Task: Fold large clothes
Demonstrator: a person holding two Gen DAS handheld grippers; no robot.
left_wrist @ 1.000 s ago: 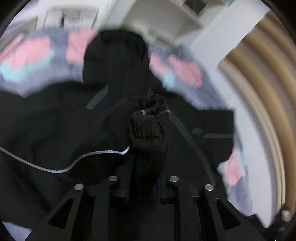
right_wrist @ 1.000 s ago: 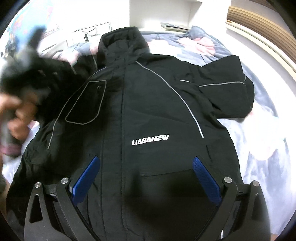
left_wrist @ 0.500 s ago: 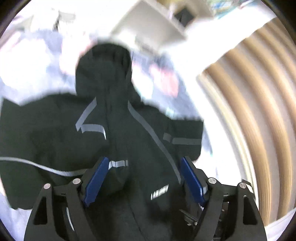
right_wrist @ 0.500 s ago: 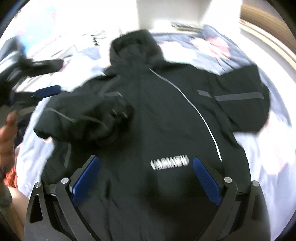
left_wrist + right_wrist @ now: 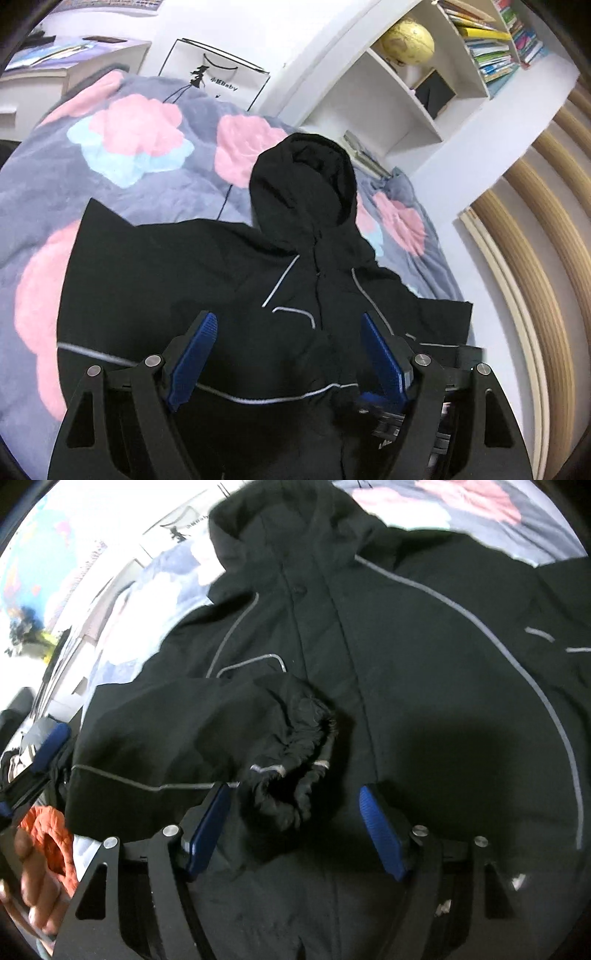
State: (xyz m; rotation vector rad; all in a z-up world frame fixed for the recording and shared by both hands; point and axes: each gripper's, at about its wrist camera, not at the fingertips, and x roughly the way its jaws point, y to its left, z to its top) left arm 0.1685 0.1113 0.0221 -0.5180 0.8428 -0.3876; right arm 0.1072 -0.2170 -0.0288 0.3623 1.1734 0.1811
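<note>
Right wrist view: your right gripper (image 5: pixel 293 827) has its blue pads (image 5: pixel 384 836) apart, and the jaws have just been closing in. The cuff (image 5: pixel 295 760) of the folded sleeve lies between them, but neither pad presses on it, so nothing is grasped. The sleeve (image 5: pixel 177 731) lies across the chest of the jacket (image 5: pixel 443 686), with its grey piping running to the left pad. The jacket is spread front up, the hood (image 5: pixel 280 520) at the top. At the left edge you see your left gripper (image 5: pixel 44 749), and below it a hand (image 5: pixel 33 882) beside some orange cloth (image 5: pixel 48 830).

On the left wrist view, your left gripper (image 5: pixel 286 354) is released, pads (image 5: pixel 194 354) wide apart, above the jacket (image 5: pixel 184 280) without touching it. The jacket lies flat on the quilt (image 5: pixel 129 140) with pink flowers, the hood (image 5: pixel 303 184) pointing to the white shelf (image 5: pixel 388 96). On the shelf stand a globe (image 5: pixel 408 40) and books (image 5: pixel 491 48). A white bag (image 5: pixel 214 77) leans on the wall behind the quilt.
</note>
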